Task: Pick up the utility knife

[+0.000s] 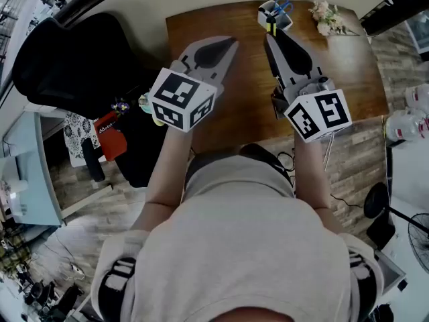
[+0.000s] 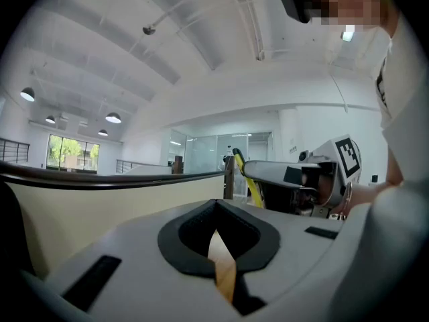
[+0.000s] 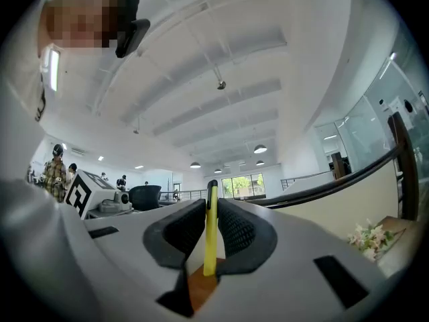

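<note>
In the right gripper view, my right gripper [image 3: 211,206] is shut on a thin yellow utility knife [image 3: 210,237], which stands upright between the black pads. Seen from the head view, that gripper [image 1: 271,39] hangs over the back of the brown desk [image 1: 244,102], and the knife's yellow tip [image 1: 271,27] shows just in front of a pen holder [image 1: 275,17]. My left gripper [image 1: 230,44] is raised beside it on the left, its jaws together with nothing in them. The left gripper view shows its pads [image 2: 216,205] meeting, and the right gripper with the yellow knife [image 2: 239,164] beyond.
The pen holder holds blue-handled scissors [image 1: 284,5]. A small bunch of flowers [image 1: 328,17] lies at the desk's back right corner. A black chair [image 1: 77,56] stands left of the desk. A low partition wall [image 2: 107,200] runs behind the desk.
</note>
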The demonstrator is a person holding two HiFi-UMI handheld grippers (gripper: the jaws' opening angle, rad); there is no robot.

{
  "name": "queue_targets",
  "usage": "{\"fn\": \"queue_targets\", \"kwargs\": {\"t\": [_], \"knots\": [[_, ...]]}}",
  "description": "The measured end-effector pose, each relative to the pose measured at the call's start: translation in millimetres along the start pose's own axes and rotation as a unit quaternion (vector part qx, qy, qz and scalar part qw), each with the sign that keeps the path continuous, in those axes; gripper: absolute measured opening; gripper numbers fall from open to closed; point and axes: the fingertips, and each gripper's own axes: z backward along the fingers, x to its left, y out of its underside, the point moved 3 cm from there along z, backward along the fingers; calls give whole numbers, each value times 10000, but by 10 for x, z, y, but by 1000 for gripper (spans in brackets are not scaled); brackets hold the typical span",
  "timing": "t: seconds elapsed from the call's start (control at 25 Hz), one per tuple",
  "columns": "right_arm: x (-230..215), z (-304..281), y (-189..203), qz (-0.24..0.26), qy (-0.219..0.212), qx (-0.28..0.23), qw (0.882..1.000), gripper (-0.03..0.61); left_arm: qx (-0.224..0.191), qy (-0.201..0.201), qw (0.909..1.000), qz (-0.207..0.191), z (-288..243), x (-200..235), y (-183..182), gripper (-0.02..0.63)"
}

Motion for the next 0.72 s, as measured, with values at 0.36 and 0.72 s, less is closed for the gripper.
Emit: {"fn": "queue_targets", "kwargs": {"t": [0.36, 0.72], "knots": [[109, 40, 48, -507, -282, -187, 9981, 72, -78, 103, 9999, -35, 12, -103, -40, 17], [239, 89, 196, -436, -411, 66, 9982, 72, -6, 285, 9996, -22, 43, -202, 29, 17]]}}
